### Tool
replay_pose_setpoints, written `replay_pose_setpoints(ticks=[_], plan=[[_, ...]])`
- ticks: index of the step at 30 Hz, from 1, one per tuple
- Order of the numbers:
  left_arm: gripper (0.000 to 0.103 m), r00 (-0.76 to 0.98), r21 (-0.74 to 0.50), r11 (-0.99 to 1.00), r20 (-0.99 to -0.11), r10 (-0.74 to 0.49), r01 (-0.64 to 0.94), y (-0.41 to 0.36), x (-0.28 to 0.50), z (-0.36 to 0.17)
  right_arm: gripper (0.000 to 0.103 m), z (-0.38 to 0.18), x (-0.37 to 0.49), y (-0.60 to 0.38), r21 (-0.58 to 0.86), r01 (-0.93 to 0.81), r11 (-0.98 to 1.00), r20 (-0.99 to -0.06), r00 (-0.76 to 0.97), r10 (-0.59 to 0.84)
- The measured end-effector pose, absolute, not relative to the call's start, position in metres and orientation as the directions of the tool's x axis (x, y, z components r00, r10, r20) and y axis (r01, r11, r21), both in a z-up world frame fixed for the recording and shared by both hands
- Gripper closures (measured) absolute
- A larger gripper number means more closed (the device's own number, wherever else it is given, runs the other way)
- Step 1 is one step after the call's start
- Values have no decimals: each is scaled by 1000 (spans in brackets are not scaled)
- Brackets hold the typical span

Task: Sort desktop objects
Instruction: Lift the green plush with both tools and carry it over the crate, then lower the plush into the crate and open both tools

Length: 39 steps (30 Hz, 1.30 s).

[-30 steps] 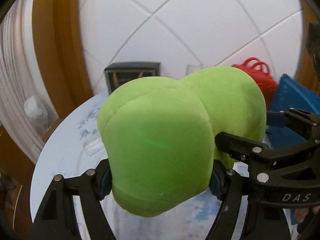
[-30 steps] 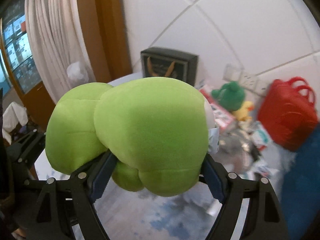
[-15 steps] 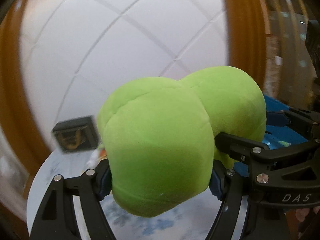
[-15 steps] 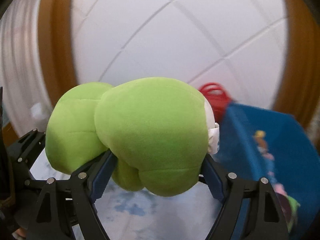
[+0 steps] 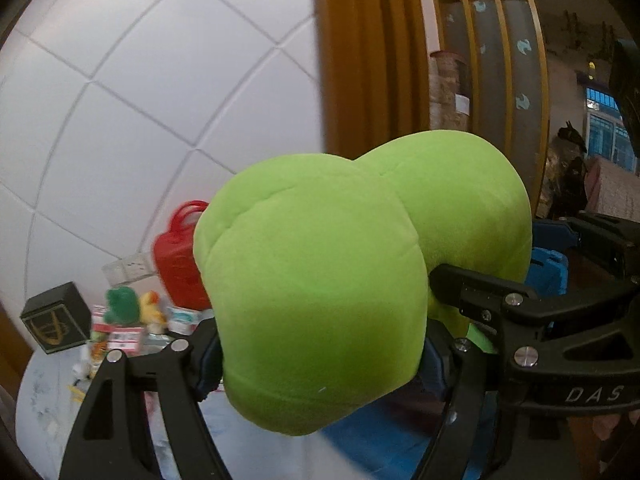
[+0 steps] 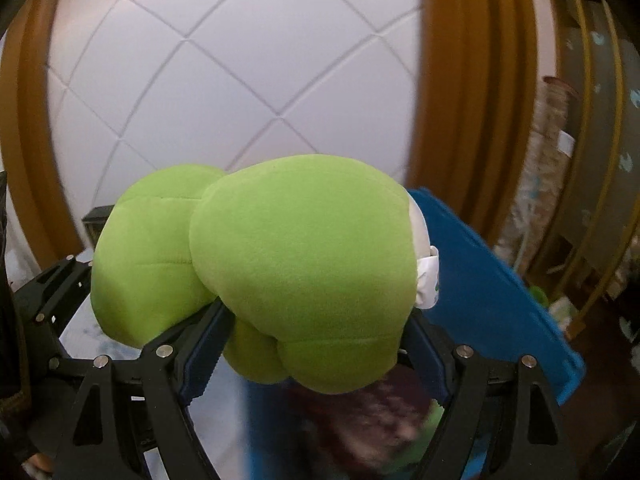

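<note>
A large lime-green plush toy [image 5: 320, 292] fills the middle of both views. My left gripper [image 5: 320, 360] is shut on one lobe of it, pads pressed into both sides. The right gripper [image 6: 314, 332] is shut on the other lobe [image 6: 300, 272], which carries a white tag [image 6: 428, 280]. In the left wrist view the right gripper [image 5: 516, 256] shows at the right, clamped on the far lobe. The plush hangs above the white table and over the edge of a blue bin [image 6: 480, 292]. What lies under the plush is blurred.
At the table's back left stand a red basket [image 5: 180, 264], a black box [image 5: 56, 318], a small green toy [image 5: 120, 304], a yellow toy [image 5: 152, 312] and several small packets. A wooden column [image 5: 360, 60] and shelving [image 5: 500, 60] rise to the right.
Both grippers have swung to the right and risen with the plush held between them. The black box and clutter slid left; the blue bin and wooden shelving came into view.
</note>
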<state>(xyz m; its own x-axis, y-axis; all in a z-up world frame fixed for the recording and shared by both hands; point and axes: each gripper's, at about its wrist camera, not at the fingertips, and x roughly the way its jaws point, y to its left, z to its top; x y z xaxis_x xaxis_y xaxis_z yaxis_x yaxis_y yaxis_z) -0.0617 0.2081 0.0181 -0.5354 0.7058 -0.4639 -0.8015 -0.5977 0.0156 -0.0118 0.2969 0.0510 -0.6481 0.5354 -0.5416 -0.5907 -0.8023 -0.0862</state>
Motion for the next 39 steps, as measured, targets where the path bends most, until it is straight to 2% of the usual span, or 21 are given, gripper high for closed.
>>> replay_pose_setpoints(ticks=[8,14,20,22,26,29,33,39], plan=[[24,-510,-14,-642,-595,622,-767,321,1,-2,20,34,71,395,-66,-534,-843,-625,-637,452],[20,-461,-61,-675,-684,565,-735,364,20,-27,18,14,102,442,-63,-495,-866,-672,-620,404],[19,-328,-104,-675,-813,481,-730,390,33,-69,17,-36,110,486,-90,-486,-869,-765,-526,373],[19,-358,-65,-680,-811,462,-731,393,41,-72,17,-47,111,492,-97,-480,-872,-773,-516,370],[19,-424,-9,-695,-787,449,-719,393,56,-67,5,-49,118,494,-81,-468,-880,-763,-539,356],[18,-466,16,-712,-766,443,-702,388,53,-60,0,-43,122,492,-84,-468,-880,-743,-559,369],[18,-515,29,-735,-732,446,-677,375,52,-53,0,-32,125,485,-131,-486,-864,-705,-567,426],[18,-647,63,-802,-630,430,-594,336,59,-31,0,-19,132,466,-166,-511,-843,-632,-601,489]])
